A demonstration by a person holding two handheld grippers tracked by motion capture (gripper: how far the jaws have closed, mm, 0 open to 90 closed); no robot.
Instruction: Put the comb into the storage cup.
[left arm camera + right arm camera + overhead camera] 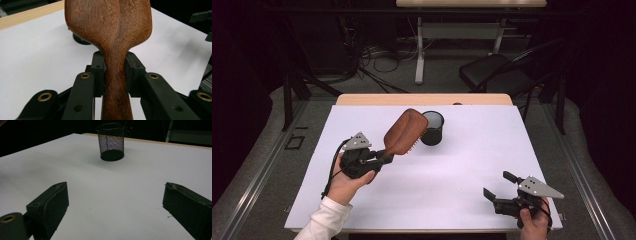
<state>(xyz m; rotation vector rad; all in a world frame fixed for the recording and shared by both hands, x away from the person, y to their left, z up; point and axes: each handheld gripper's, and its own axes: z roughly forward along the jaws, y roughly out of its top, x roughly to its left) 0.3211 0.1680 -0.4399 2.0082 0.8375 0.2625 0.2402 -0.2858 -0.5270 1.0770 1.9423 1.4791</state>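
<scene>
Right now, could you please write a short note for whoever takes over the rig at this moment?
Left gripper: shut on the handle of the wooden hairbrush, held off the table with the head angled toward the cup and the bristles facing down.
Right gripper: open, nothing between its jaws, low over the near right part of the white table.
Black mesh cup: upright, toward the far middle of the table, nothing visible in it.
Done: brush picked up and brought close to the cup.
Left: probably to stand the brush in the cup, then let go.
</scene>
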